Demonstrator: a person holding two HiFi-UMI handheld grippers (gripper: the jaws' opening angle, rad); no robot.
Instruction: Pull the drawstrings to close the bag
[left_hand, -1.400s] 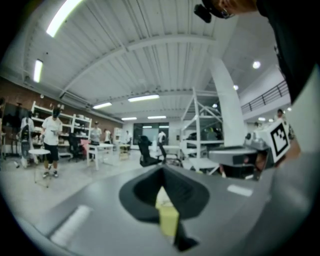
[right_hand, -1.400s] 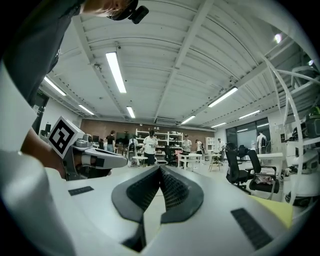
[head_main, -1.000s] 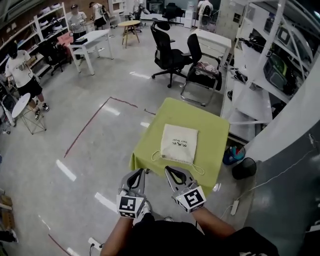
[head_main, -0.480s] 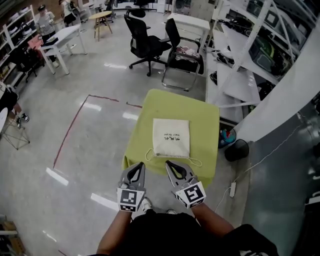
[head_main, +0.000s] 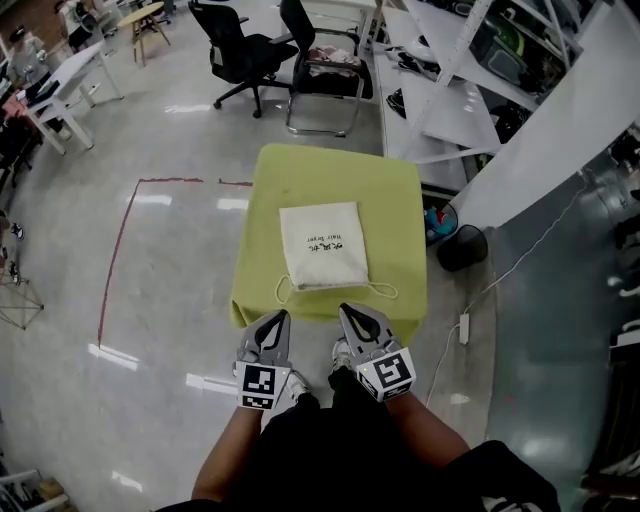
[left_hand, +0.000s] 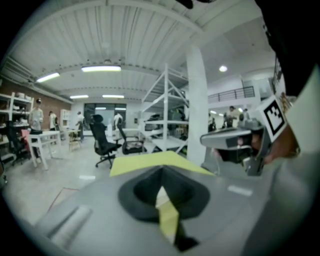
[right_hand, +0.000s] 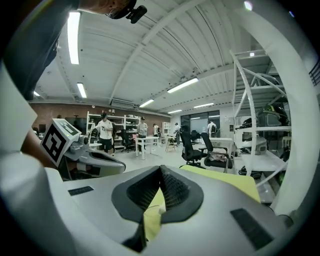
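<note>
i'm on the approach: my left tongs (head_main: 275, 320) and right tongs (head_main: 351, 313) are both clenched empty, the bag (head_main: 322, 245) lies on the table (head_main: 400, 200) just ahead of their tips, and next i reckon i must open them onto its drawstrings (head_main: 382, 287).

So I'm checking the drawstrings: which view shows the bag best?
Head view: the whole bag lies flat on the green table, cord loops at its near end. The gripper views show mostly green table.
</note>
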